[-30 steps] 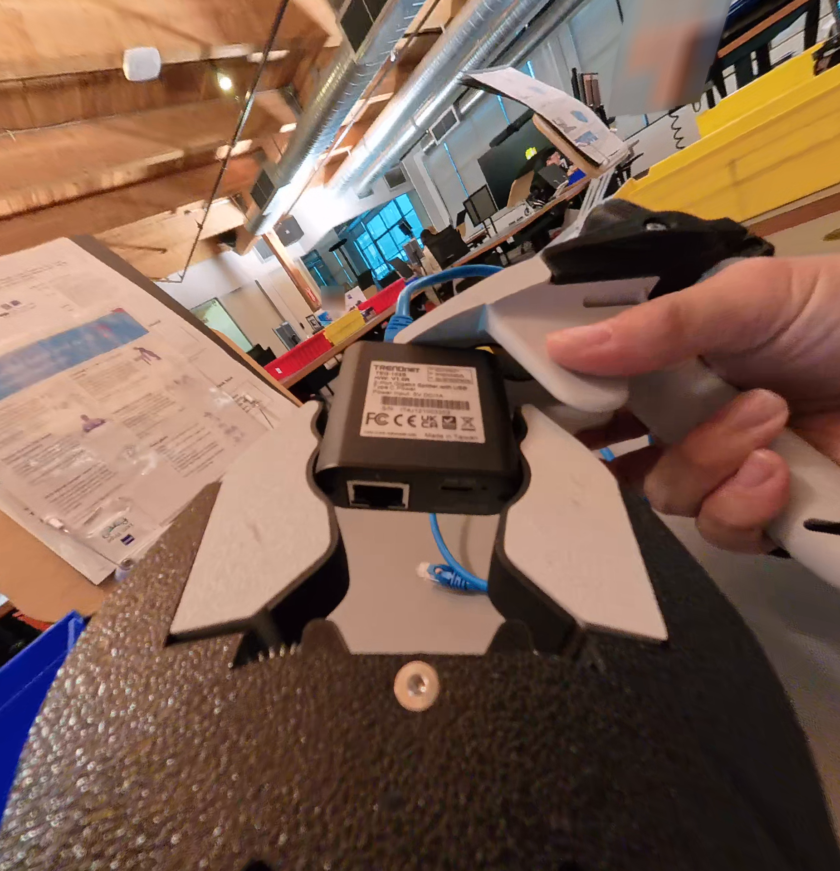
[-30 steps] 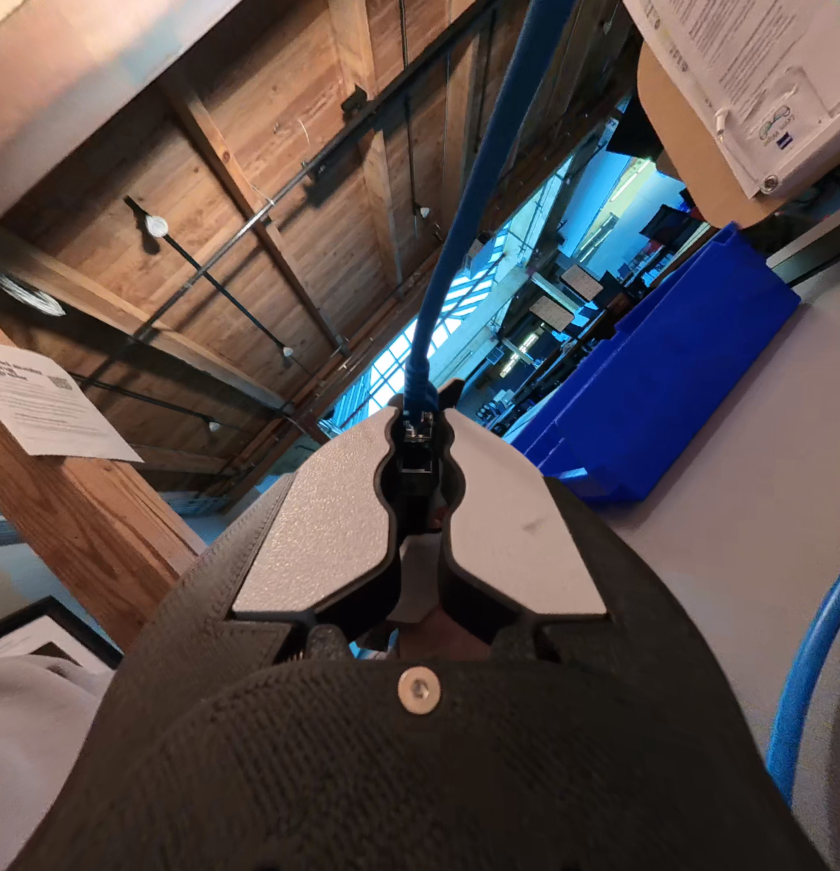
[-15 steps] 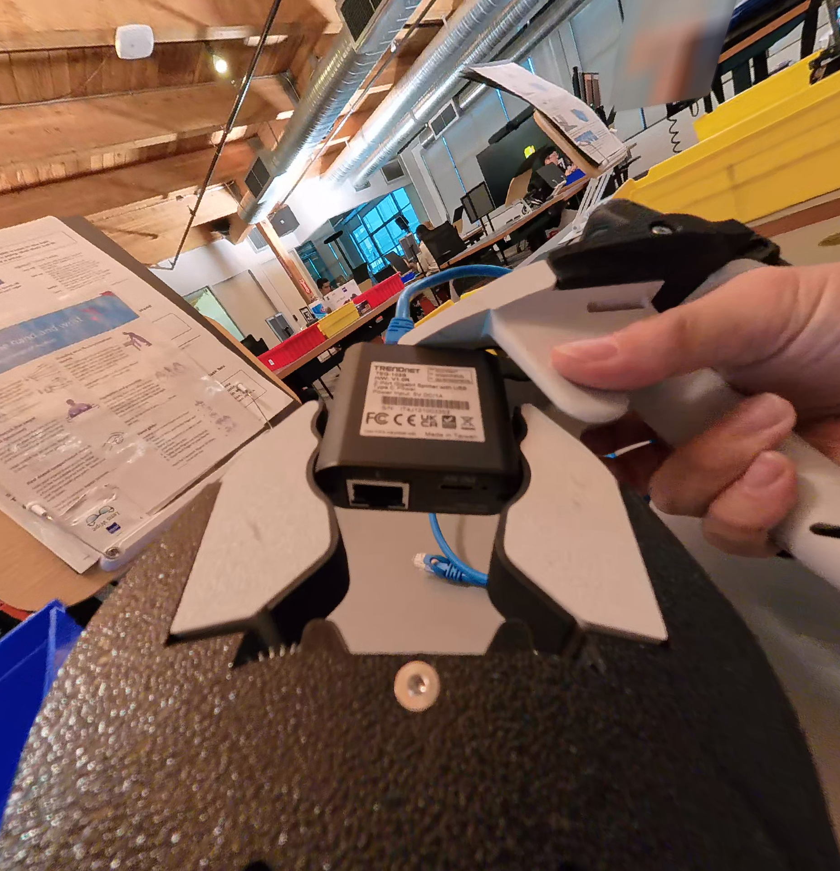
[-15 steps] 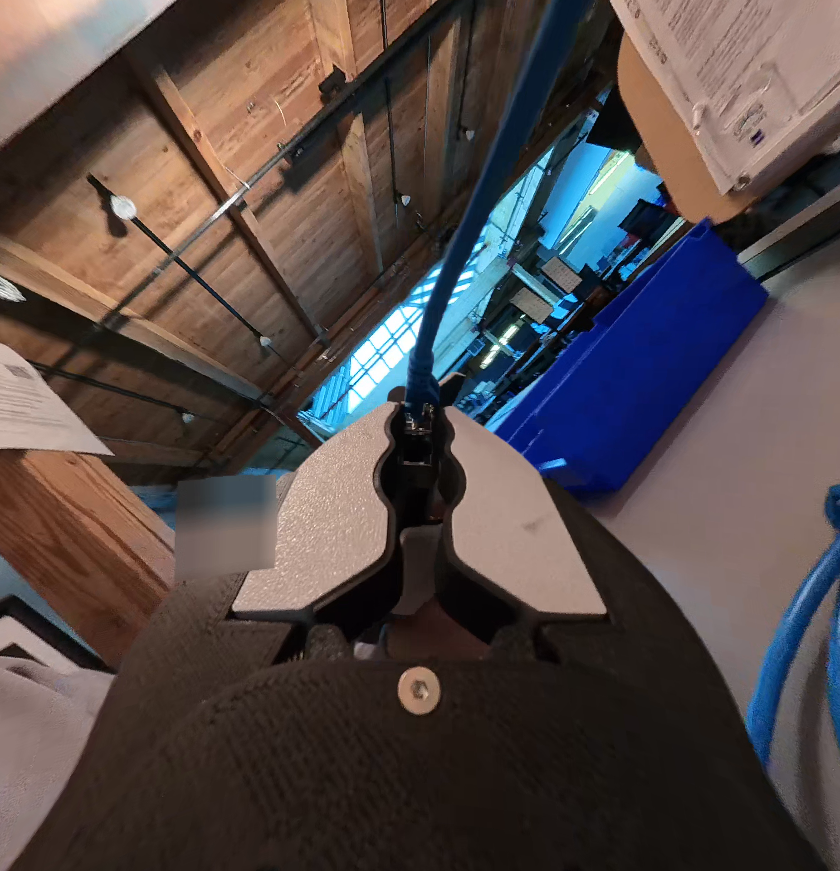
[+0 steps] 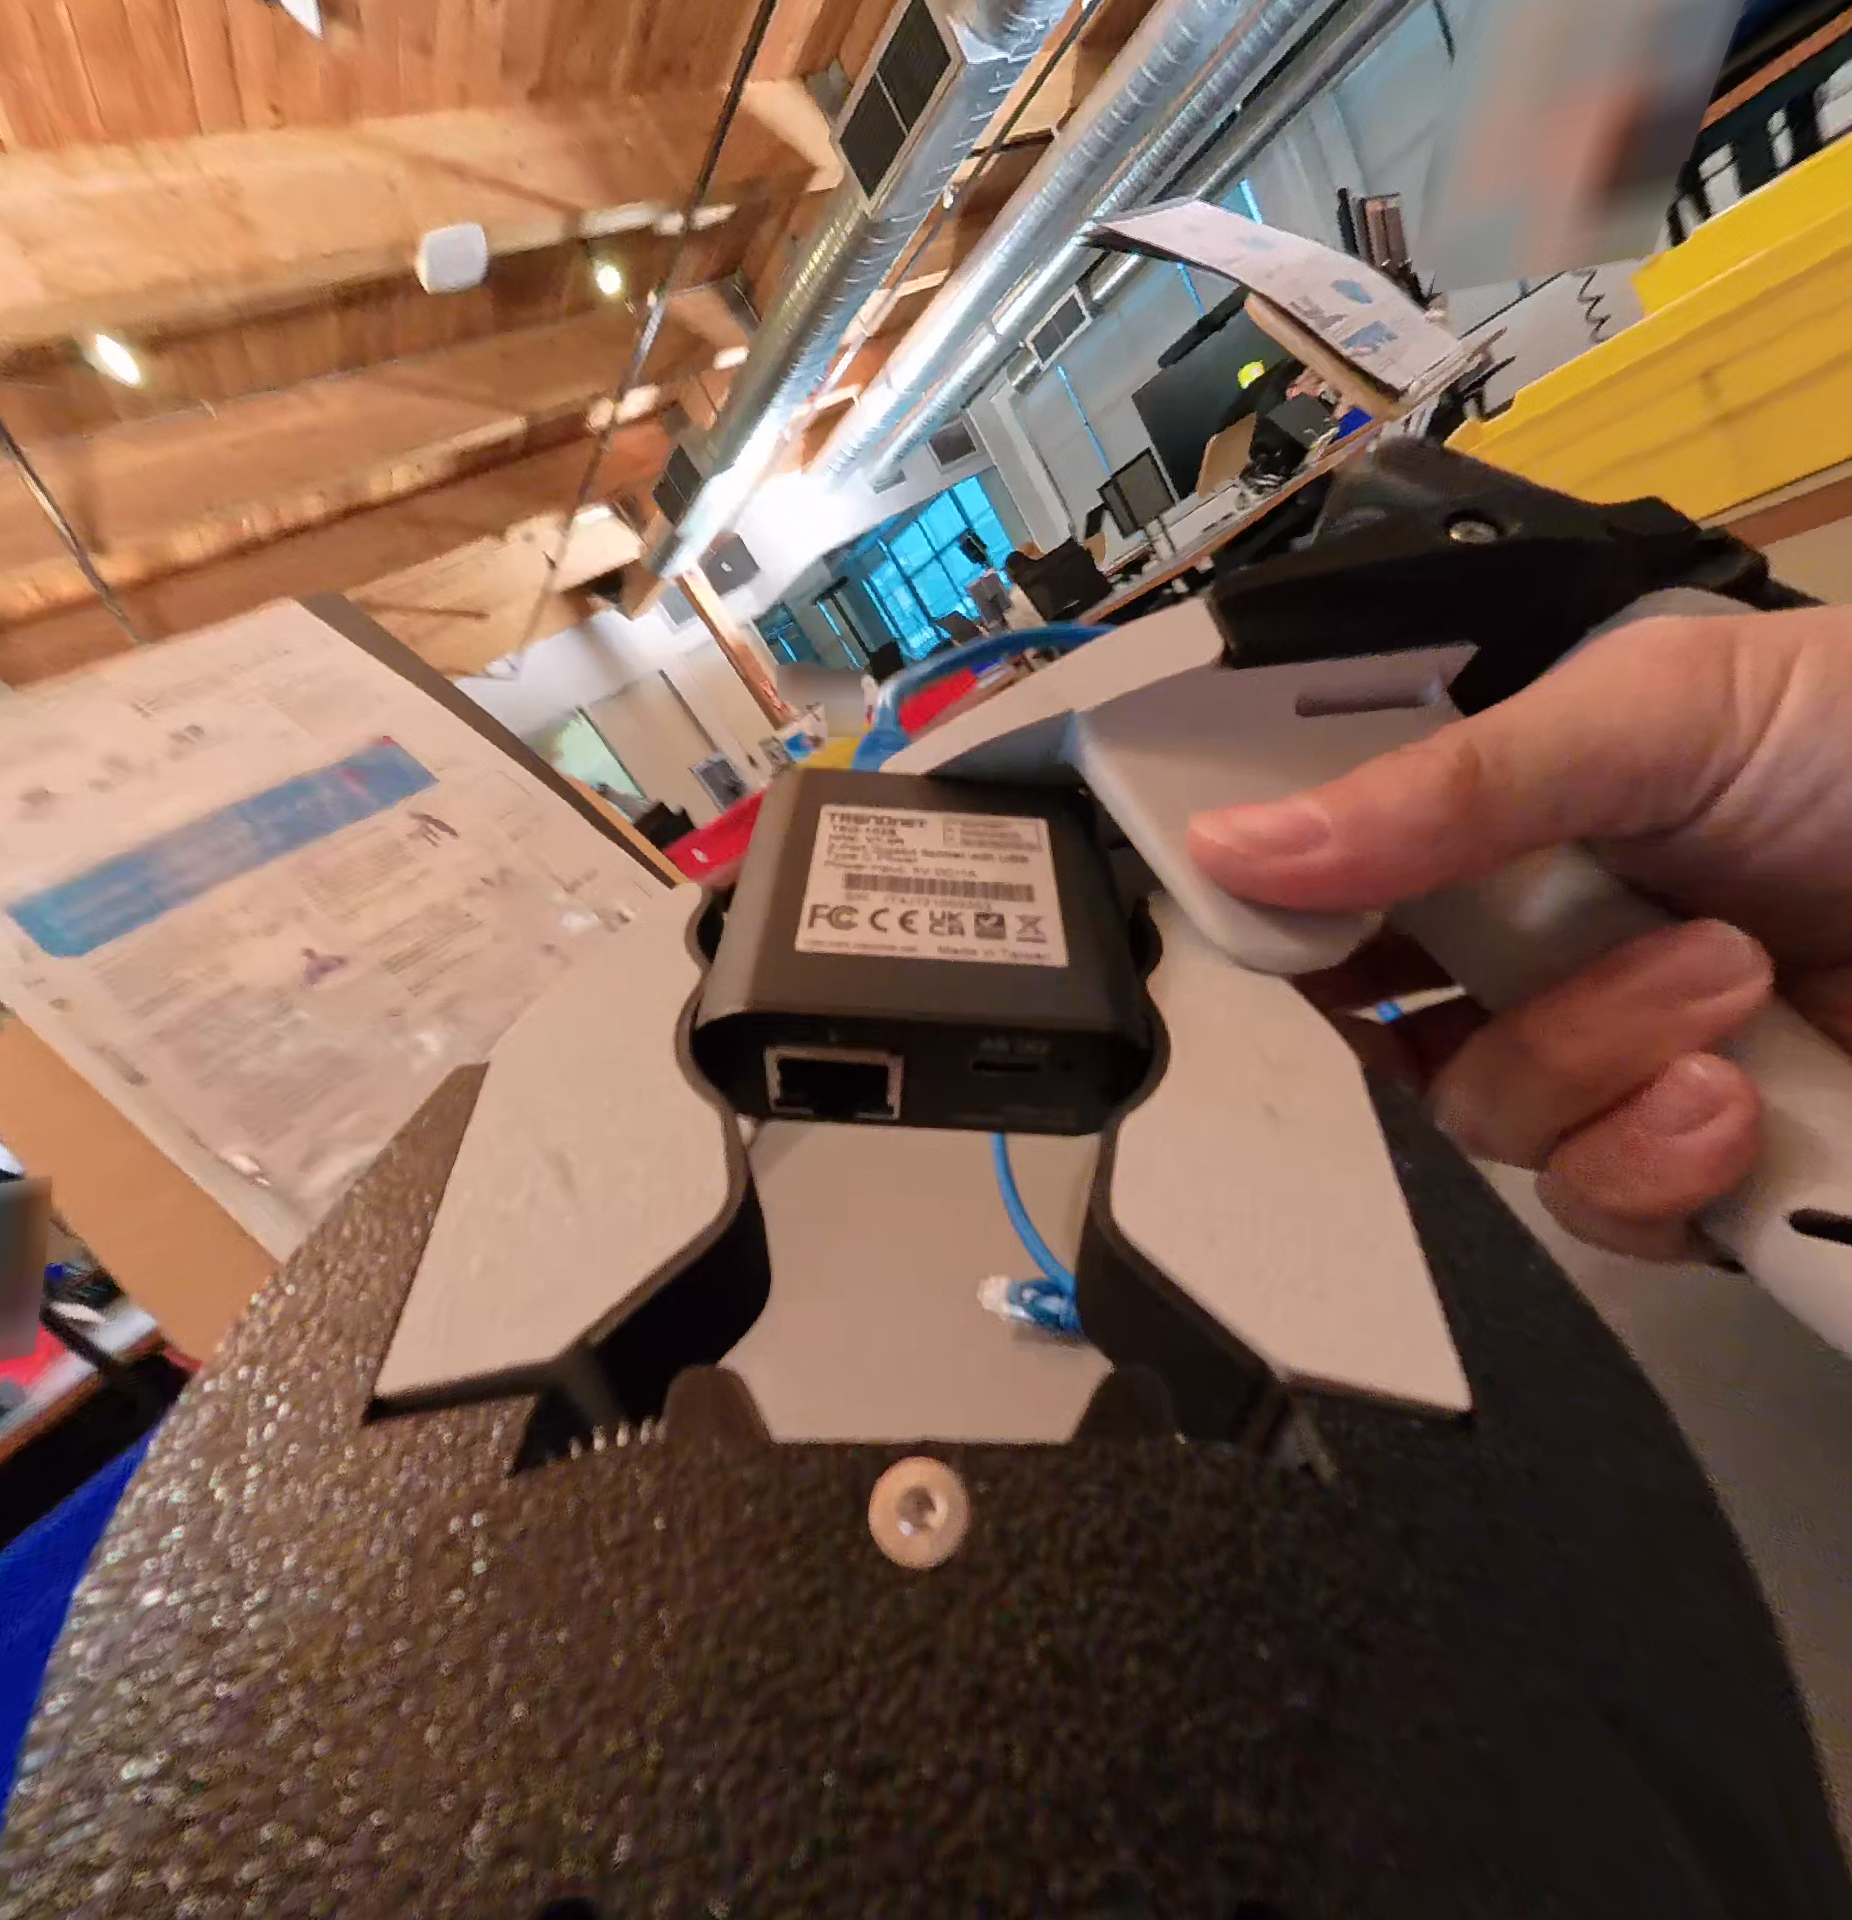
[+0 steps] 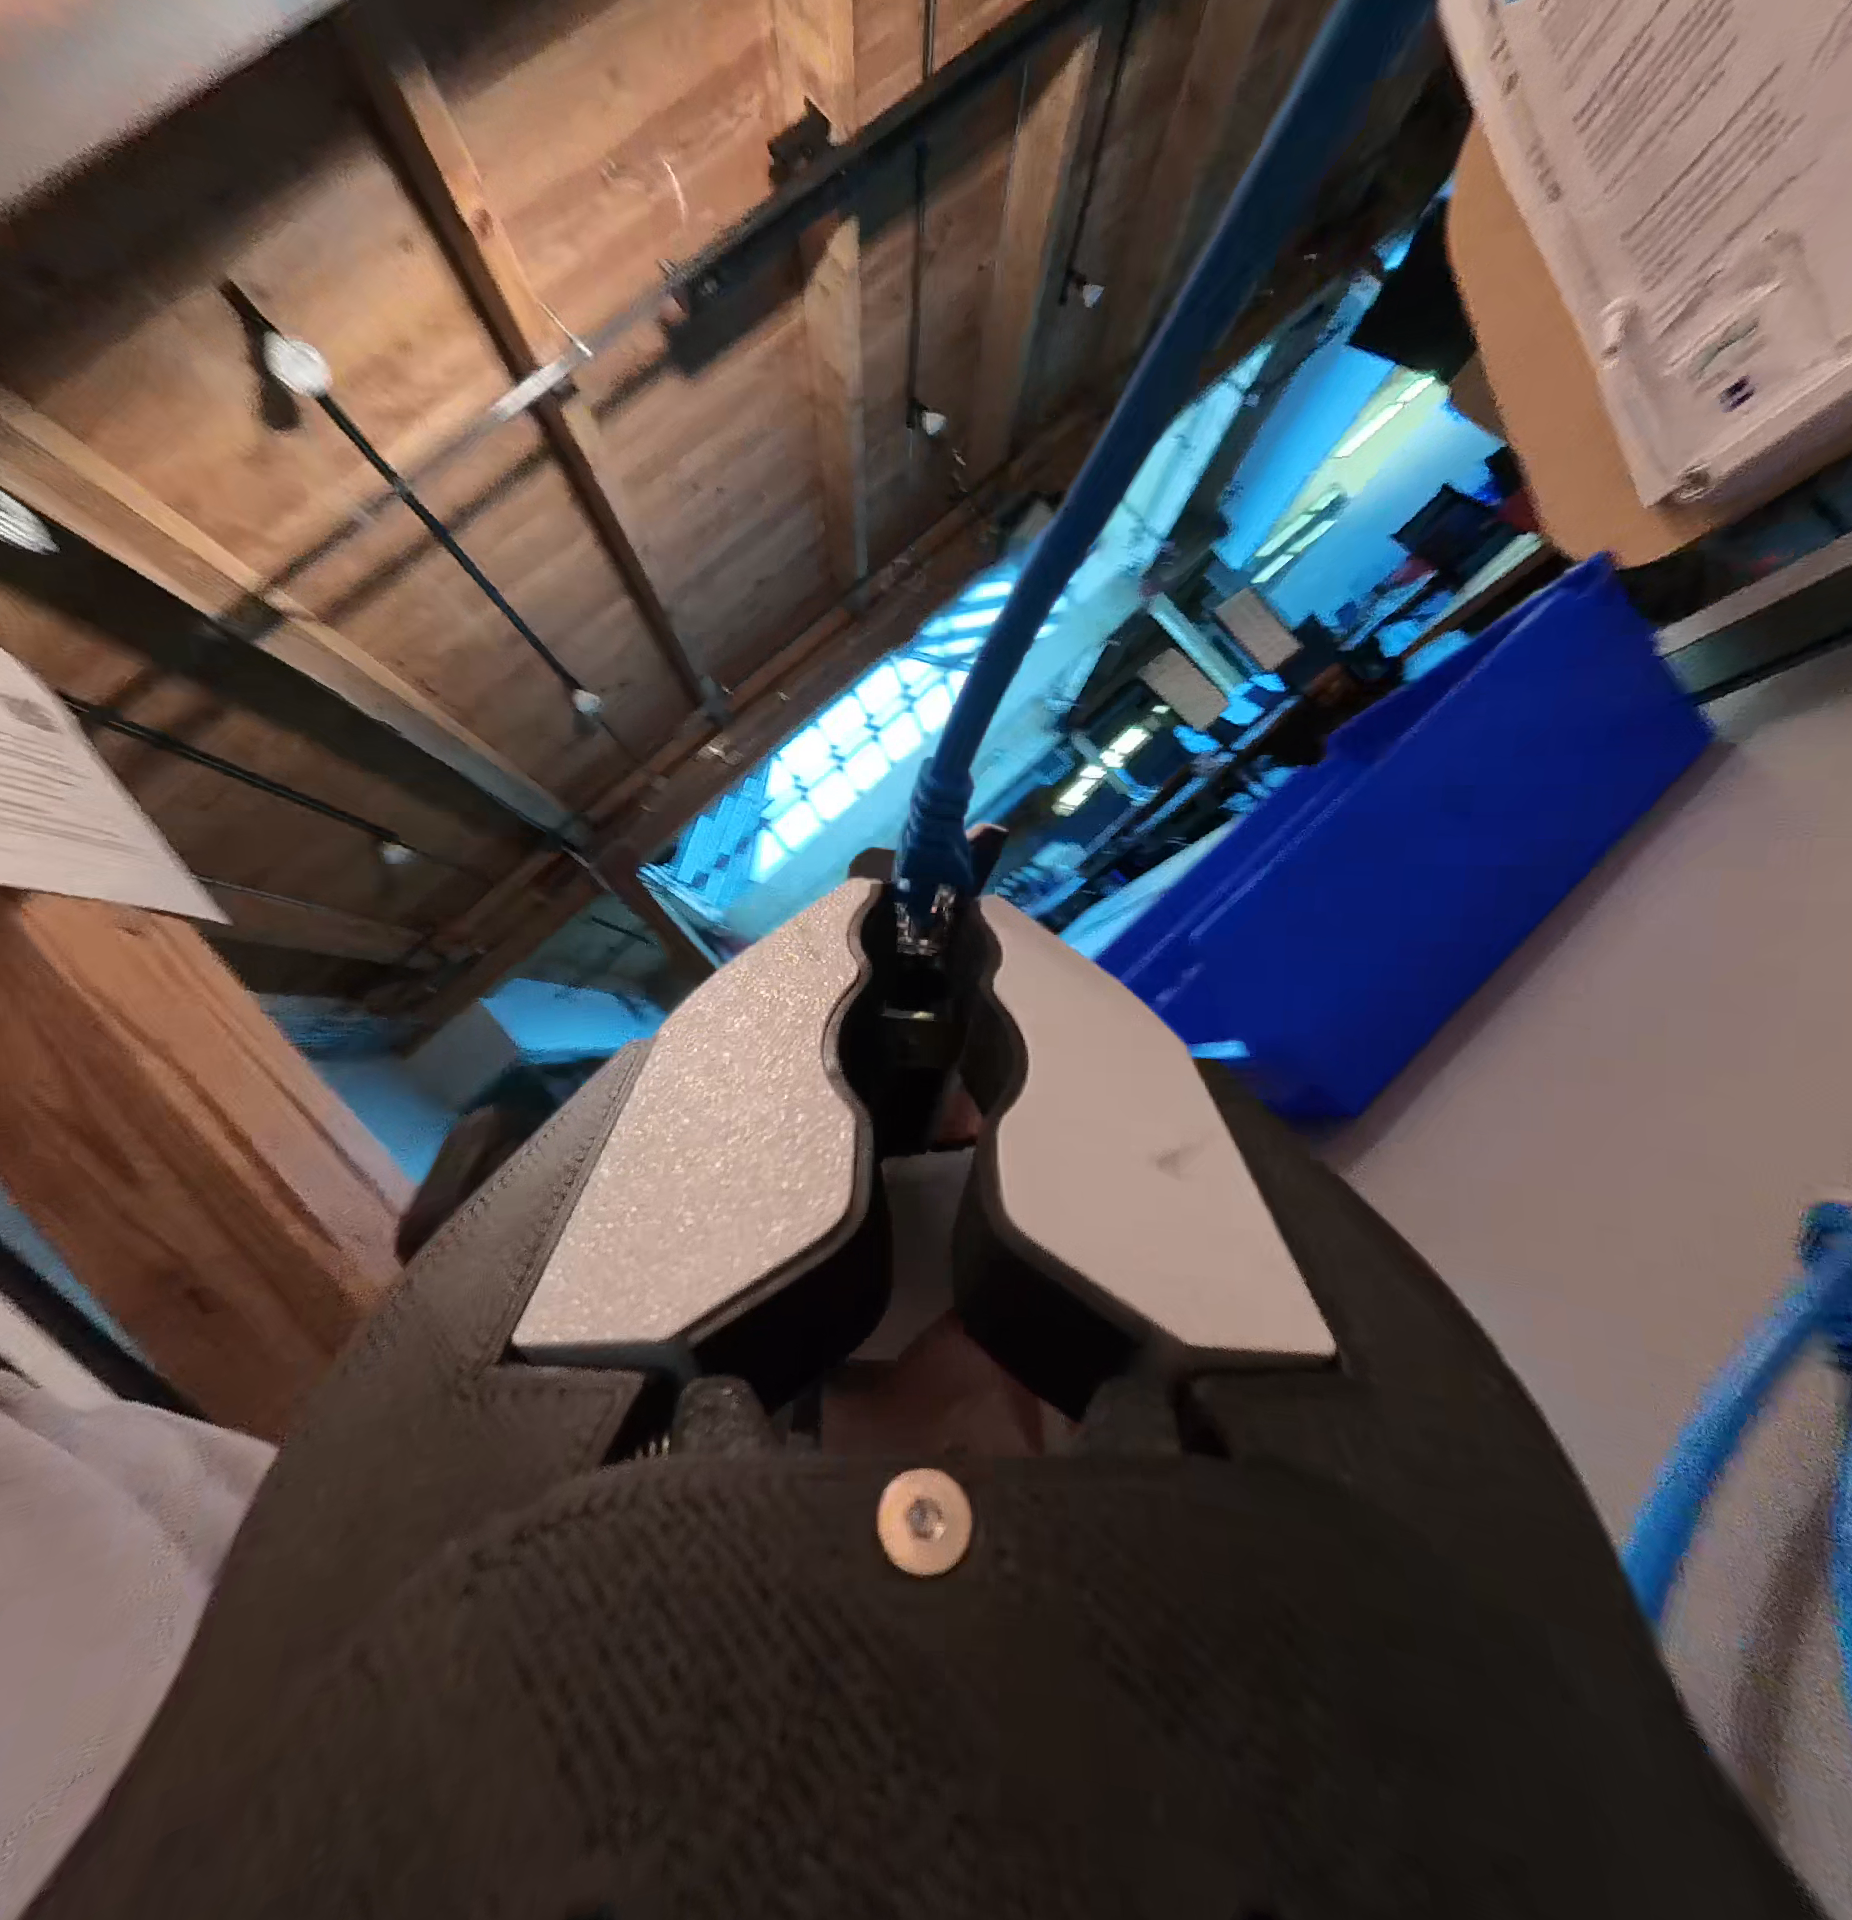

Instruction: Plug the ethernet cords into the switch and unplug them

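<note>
My left gripper (image 5: 922, 966) is shut on the black switch (image 5: 932, 997), held label side up between both fingers. An empty ethernet port (image 5: 834, 1081) faces the camera. A loose blue cord end (image 5: 1031, 1299) lies below the switch. My right gripper (image 6: 927, 925) is shut on the clear plug of a blue ethernet cord (image 6: 1109, 499) that runs up and to the right. In the left wrist view the right gripper (image 5: 1005, 727), held by a hand (image 5: 1628, 831), sits at the switch's far side. Whether that plug is seated in the switch is hidden.
A laminated sheet on cardboard (image 5: 278, 883) stands at the left. A blue bin (image 6: 1421, 883) sits on the grey table (image 6: 1628, 1039). More blue cord (image 6: 1753, 1455) loops at the right. Yellow bins (image 5: 1732, 343) are behind the hand. A wooden post (image 6: 122, 1091) is at the left. Only a small space, under 4 cm, lies between the two pairs of fingers.
Both views have tilted and shifted slightly, with motion blur now. Both grippers keep the same grip on the switch and the plug.
</note>
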